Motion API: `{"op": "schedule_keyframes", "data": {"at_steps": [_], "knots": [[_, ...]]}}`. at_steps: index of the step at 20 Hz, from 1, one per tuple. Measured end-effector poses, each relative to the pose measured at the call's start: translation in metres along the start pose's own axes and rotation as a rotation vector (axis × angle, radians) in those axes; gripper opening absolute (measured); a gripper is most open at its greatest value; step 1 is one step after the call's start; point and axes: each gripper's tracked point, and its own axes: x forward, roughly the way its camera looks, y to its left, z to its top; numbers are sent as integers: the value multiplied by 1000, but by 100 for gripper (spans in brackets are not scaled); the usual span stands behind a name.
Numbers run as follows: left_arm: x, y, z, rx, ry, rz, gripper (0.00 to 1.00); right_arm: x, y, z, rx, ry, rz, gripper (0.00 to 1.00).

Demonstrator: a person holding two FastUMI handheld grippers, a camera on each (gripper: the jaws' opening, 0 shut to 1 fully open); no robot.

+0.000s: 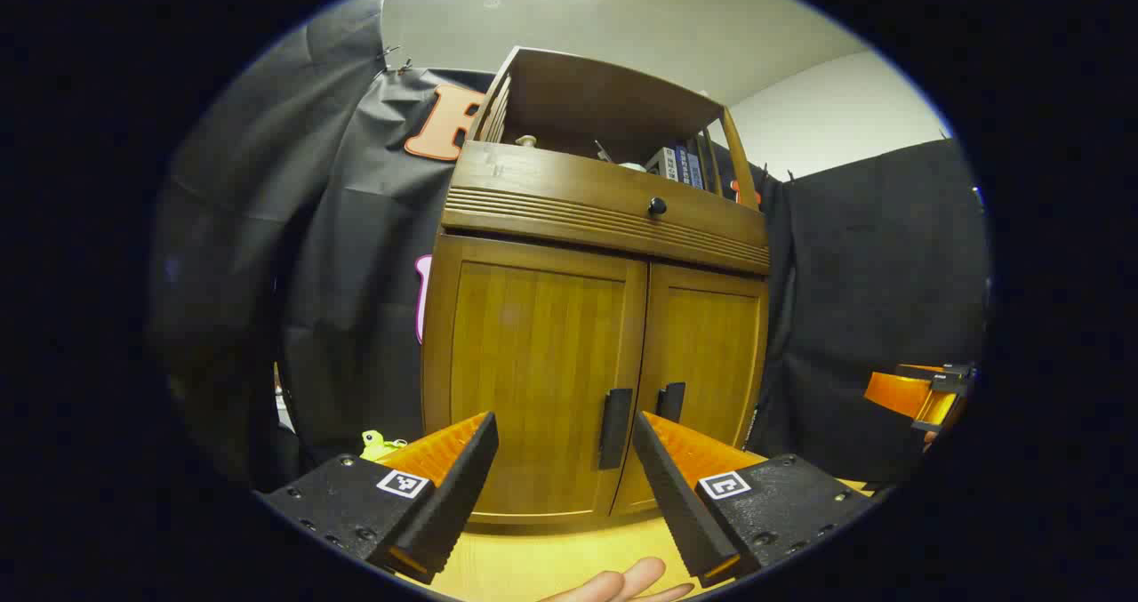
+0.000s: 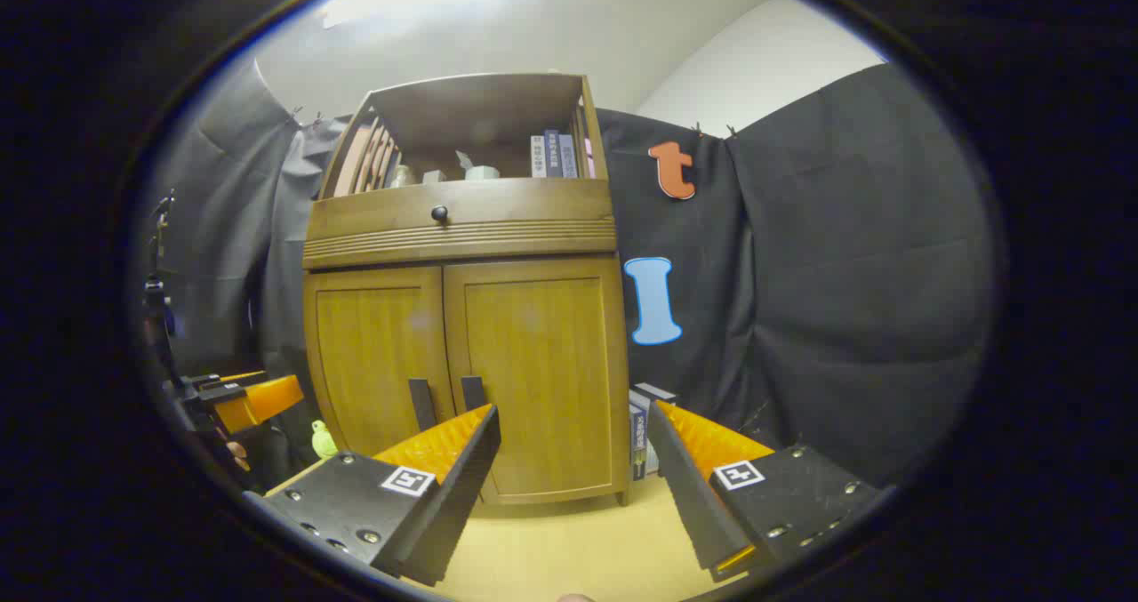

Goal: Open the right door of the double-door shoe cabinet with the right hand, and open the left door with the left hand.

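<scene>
The left gripper (image 1: 564, 437) is held wide open with nothing between its fingers; the left door's handle (image 1: 614, 428) is framed in the gap ahead, apart from both fingertips, with the left door (image 1: 533, 362) around it. The right gripper (image 2: 573, 429) is likewise spread wide and holds nothing. The right door (image 2: 542, 371) is seen beyond its fingers, its handle (image 2: 472, 392) just above the left fingertip. Both doors of the shoe cabinet (image 2: 462, 228) are closed. A drawer knob (image 2: 439, 213) is seen higher up.
</scene>
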Motion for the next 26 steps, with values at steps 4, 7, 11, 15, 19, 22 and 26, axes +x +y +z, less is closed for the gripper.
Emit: {"op": "schedule_keyframes", "data": {"at_steps": [4, 7, 11, 15, 19, 22, 26], "knots": [[4, -2, -5, 5, 12, -4, 95, 1, 4, 2, -22, -8, 8, 94], [7, -3, -9, 2, 31, -10, 90, 5, 7, -1, -30, 4, 16, 94], [7, -5, -9, 12, 30, -18, 95, 11, 5, -7, -37, 21, 18, 98], [7, -7, -9, 20, 26, -21, 95, 17, 5, -11, -35, 36, 26, 99], [9, -5, -8, 21, 24, -18, 95, 26, 4, -16, -34, 56, 33, 95], [12, -4, -11, 23, 33, -14, 95, 37, 5, -21, -27, 69, 45, 99], [16, -4, -15, 33, 47, -11, 90, 61, 13, -18, -9, 57, 73, 98]]}}
